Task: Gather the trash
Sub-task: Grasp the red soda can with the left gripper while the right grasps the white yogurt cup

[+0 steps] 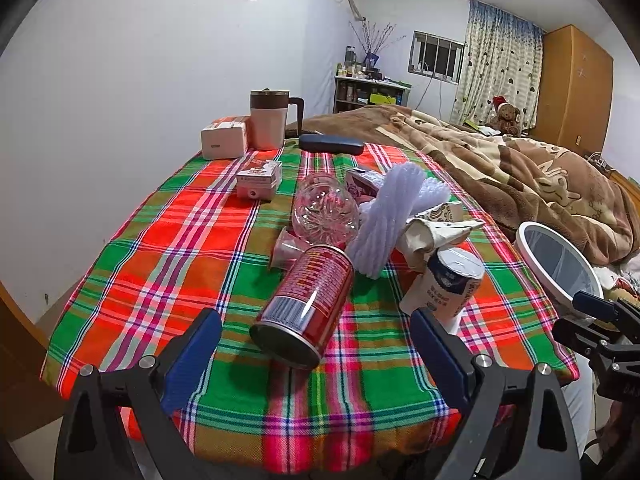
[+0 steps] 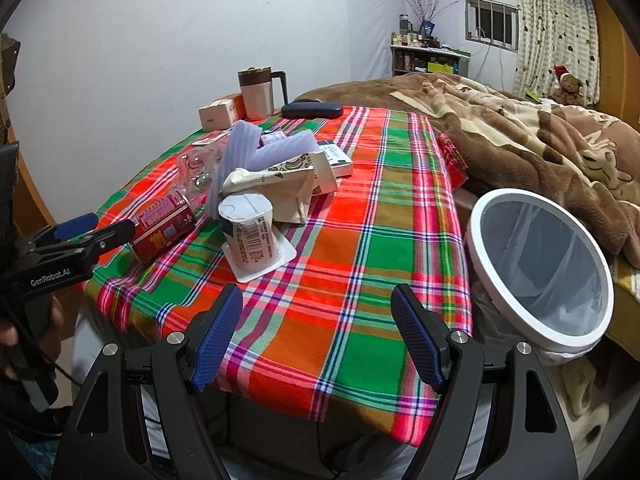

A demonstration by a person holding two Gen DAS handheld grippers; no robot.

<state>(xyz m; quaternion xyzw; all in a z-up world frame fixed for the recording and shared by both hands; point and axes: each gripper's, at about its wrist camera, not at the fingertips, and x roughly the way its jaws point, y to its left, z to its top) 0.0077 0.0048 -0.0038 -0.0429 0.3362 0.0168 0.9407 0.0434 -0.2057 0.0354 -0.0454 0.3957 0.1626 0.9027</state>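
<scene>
**Red can: nearest to left tongs**

The red can (image 1: pixel 305 304) lies toppled on the surface (image 1: pixel 168 248), directly ahead of the released left tongs (image 1: pixel 316 354), long axis pointing away. Right tongs (image 2: pixel 316 340), also released, sit farther from the can.

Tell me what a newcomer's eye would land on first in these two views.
The loud red, green and orange plaid tablecloth fills both views. On it sits a heap of trash: a red can on its side between the open left gripper fingers, and an upturned yogurt cup just right of it. A white-rimmed bin waits at the table's right edge, beside the open right gripper.
</scene>
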